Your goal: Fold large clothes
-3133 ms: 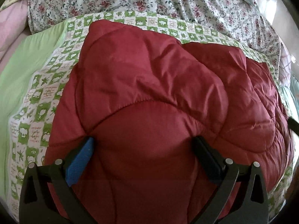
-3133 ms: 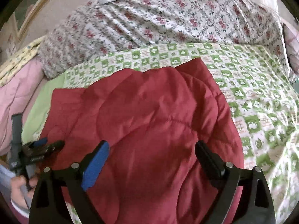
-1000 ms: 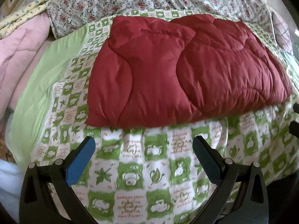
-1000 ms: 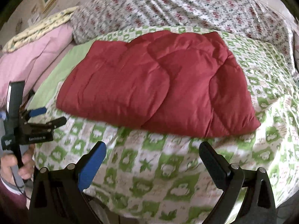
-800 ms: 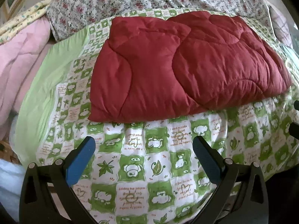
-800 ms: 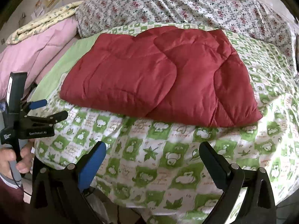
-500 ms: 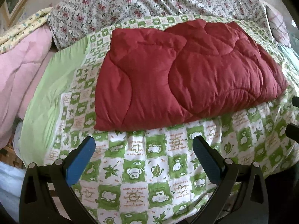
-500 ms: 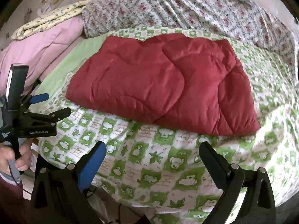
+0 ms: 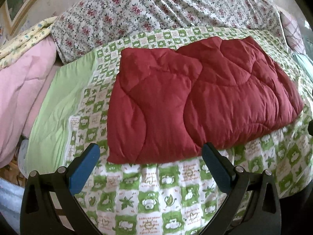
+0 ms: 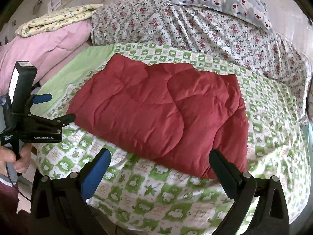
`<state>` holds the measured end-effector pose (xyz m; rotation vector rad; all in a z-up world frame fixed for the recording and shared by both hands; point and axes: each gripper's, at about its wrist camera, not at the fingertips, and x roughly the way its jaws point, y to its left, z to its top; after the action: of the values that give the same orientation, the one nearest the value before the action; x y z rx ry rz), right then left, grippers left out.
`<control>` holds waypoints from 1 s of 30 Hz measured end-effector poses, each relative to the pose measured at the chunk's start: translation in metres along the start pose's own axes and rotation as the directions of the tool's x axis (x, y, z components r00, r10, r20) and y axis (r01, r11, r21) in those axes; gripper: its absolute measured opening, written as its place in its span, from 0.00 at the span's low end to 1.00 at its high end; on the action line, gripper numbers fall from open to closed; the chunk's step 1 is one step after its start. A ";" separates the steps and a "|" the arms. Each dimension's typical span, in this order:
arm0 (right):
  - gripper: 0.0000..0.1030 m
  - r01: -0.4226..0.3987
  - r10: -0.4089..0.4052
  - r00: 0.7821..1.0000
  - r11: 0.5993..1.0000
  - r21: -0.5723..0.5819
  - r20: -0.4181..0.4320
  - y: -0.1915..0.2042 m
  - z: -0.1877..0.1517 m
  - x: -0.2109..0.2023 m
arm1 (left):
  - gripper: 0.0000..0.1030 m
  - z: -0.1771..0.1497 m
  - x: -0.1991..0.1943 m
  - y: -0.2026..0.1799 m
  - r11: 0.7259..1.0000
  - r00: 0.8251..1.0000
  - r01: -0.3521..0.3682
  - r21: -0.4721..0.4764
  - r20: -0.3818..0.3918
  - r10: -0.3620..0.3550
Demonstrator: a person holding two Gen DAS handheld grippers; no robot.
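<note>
A dark red quilted padded garment (image 9: 195, 99) lies folded into a flat rectangle on the green-and-white checked bedspread (image 9: 148, 192). It also shows in the right wrist view (image 10: 162, 113). My left gripper (image 9: 150, 154) is open and empty, held back from the garment's near edge above the bedspread. It also shows from the side in the right wrist view (image 10: 56, 107), at the bed's left side. My right gripper (image 10: 158, 160) is open and empty, held back from the garment's near right corner.
A floral sheet (image 10: 195, 27) covers the far part of the bed, with a bear-print pillow (image 10: 225, 0) on it. Pink (image 10: 45, 47) and yellow (image 10: 56, 19) folded bedding is stacked at the left. The bed's front edge drops off below the grippers.
Both grippers have drawn back from the folded garment, which they hung right over 3 s ago. More of the bedspread and bed edge now shows. The garment has not moved.
</note>
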<state>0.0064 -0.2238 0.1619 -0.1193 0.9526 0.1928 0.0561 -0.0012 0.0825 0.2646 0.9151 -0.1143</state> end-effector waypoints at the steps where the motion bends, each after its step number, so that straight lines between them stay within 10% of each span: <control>1: 0.99 0.000 0.000 1.000 1.000 0.003 -0.003 -0.001 0.002 0.002 | 1.00 0.002 0.001 0.000 1.000 1.000 0.000 -0.001 0.001 0.000; 30: 0.99 -0.007 0.011 0.999 0.994 0.111 -0.033 -0.022 0.029 0.060 | 1.00 0.031 0.033 -0.008 0.995 0.998 0.053 -0.086 -0.032 -0.056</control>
<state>0.0683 -0.2331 0.1299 -0.0157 0.9956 0.1461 0.0979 -0.0173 0.0728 0.1629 0.9593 -0.1207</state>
